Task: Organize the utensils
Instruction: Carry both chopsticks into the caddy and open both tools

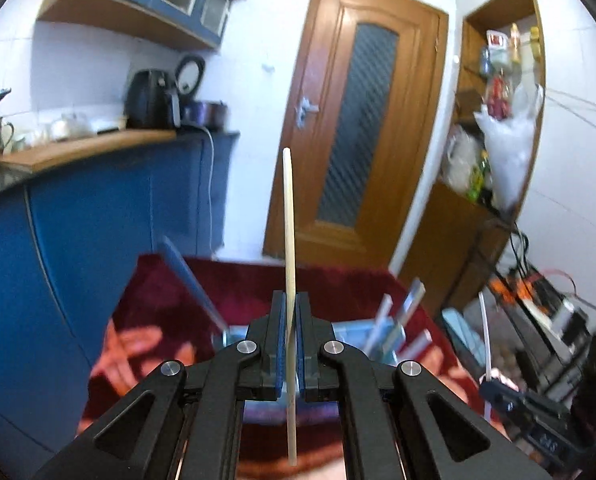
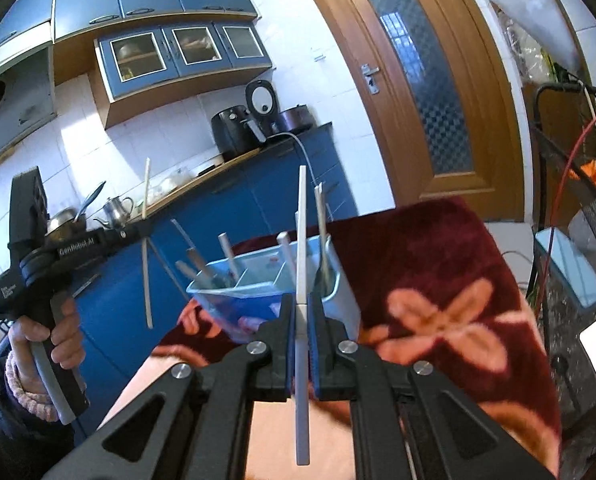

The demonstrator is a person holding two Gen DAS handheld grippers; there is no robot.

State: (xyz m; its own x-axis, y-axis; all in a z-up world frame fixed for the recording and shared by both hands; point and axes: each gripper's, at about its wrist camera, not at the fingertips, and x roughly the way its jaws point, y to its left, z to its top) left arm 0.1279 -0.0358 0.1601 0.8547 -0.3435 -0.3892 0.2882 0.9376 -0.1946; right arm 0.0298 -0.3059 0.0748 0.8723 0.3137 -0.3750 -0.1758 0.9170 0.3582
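Note:
My left gripper (image 1: 291,300) is shut on a pale wooden chopstick (image 1: 288,216) held upright, above a red flowered cloth (image 1: 170,300). In the right wrist view the left gripper (image 2: 148,236) shows at the left, held in a hand, with the chopstick (image 2: 147,280) through it. My right gripper (image 2: 303,300) is shut on a flat white utensil handle (image 2: 302,240), upright, just in front of a blue plastic utensil holder (image 2: 234,300). The holder has compartments with several utensil handles (image 2: 228,250) standing in it. It also shows blurred in the left wrist view (image 1: 378,332).
The cloth (image 2: 438,280) covers a table. Blue kitchen cabinets (image 1: 78,240) and a counter with an air fryer (image 1: 150,100) stand at the left. A wooden door (image 1: 358,120) is behind. Shelves, bags and cables (image 1: 518,160) crowd the right side.

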